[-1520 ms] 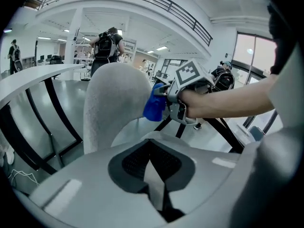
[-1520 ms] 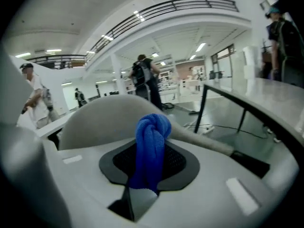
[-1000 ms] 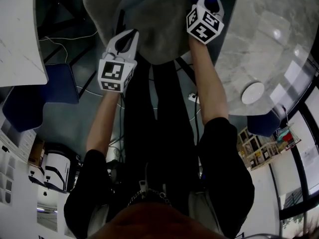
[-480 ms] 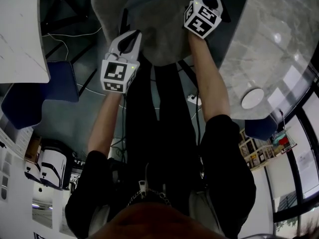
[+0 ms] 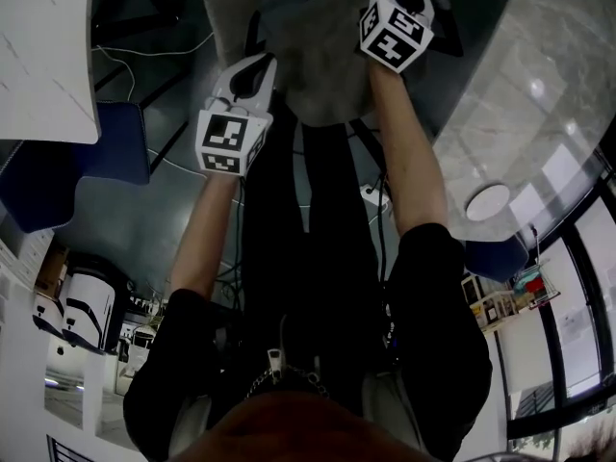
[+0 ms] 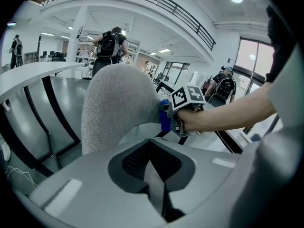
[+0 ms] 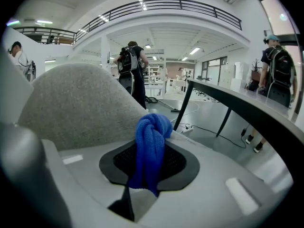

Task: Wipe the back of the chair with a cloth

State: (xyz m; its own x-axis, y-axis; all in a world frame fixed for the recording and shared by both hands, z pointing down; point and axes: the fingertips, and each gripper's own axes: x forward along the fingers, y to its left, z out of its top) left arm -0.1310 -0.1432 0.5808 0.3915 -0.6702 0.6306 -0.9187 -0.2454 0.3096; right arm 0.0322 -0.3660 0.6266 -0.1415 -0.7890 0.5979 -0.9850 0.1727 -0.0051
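Jaws of the right gripper (image 7: 145,177) pinch a bunched blue cloth (image 7: 151,137). A wad stands proud of the tips, so that fabric rather than plastic meets the upholstery. The wad sits at one side edge of the grey chair back (image 7: 80,103), judged to be the wiping contact. The left gripper (image 6: 153,175) has its jaws pressed together on nothing. It hangs just beside the opposite edge, probably to steady the chair; contact there cannot be confirmed. A table (image 7: 237,106) stands near.

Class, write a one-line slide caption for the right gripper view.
The right tool grips a blue cloth beside the grey chair back.
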